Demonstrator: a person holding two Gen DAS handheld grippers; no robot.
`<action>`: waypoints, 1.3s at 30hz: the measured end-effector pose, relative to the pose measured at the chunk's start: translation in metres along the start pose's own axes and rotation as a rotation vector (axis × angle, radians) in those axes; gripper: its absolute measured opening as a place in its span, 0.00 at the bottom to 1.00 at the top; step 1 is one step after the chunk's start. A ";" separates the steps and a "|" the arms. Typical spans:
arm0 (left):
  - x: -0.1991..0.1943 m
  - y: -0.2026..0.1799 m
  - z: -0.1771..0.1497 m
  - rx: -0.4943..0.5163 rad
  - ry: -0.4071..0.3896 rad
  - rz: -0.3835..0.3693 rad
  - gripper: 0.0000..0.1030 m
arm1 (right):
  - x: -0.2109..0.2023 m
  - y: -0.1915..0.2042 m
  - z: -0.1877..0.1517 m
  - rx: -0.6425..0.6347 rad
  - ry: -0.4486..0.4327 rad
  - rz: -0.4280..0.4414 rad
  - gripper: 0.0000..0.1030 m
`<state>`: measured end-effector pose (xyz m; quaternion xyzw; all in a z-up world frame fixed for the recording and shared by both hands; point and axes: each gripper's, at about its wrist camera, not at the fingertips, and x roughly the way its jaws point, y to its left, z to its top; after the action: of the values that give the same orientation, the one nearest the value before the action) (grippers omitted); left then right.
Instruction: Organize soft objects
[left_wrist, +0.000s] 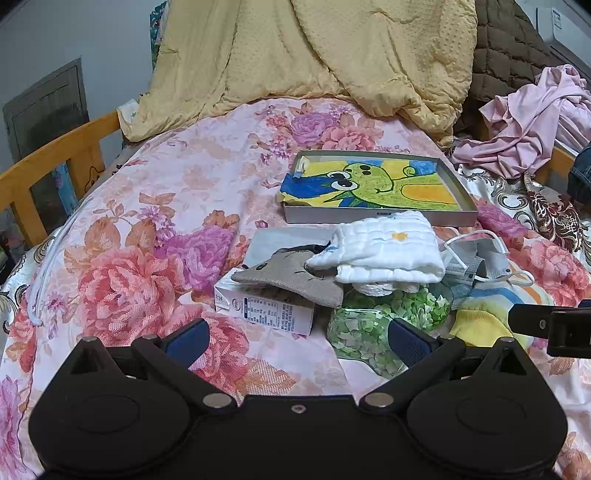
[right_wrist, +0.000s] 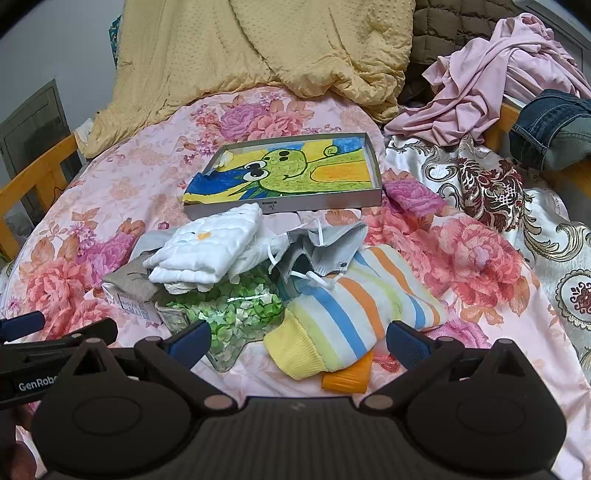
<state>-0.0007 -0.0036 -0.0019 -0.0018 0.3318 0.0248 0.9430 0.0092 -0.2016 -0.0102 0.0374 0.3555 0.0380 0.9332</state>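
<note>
Between the wide-spread, empty fingers of the right gripper (right_wrist: 297, 341) lay the striped sock (right_wrist: 354, 310) on the bed (right_wrist: 476, 258), probably light and limp, best pinched at its thick yellow cuff; the left gripper (left_wrist: 297, 338) likewise gaped empty.

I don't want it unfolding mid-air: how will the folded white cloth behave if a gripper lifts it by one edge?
The folded white cloth looks like thin quilted gauze, so probably light and floppy. Its layers lie loose, so they would likely sag open. It rests on the pile, so neighbours might shift.
</note>
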 end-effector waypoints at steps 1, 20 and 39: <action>0.000 0.000 0.000 0.001 0.001 0.000 0.99 | 0.000 0.000 0.000 0.001 0.000 0.000 1.00; 0.002 -0.002 -0.001 0.001 0.005 -0.002 0.99 | 0.000 0.000 0.000 0.009 -0.006 0.003 1.00; 0.002 -0.001 -0.001 0.003 0.005 -0.003 0.99 | -0.001 -0.001 0.001 0.019 -0.011 0.006 1.00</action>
<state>0.0003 -0.0048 -0.0036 -0.0011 0.3343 0.0230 0.9422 0.0096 -0.2026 -0.0089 0.0473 0.3504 0.0372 0.9347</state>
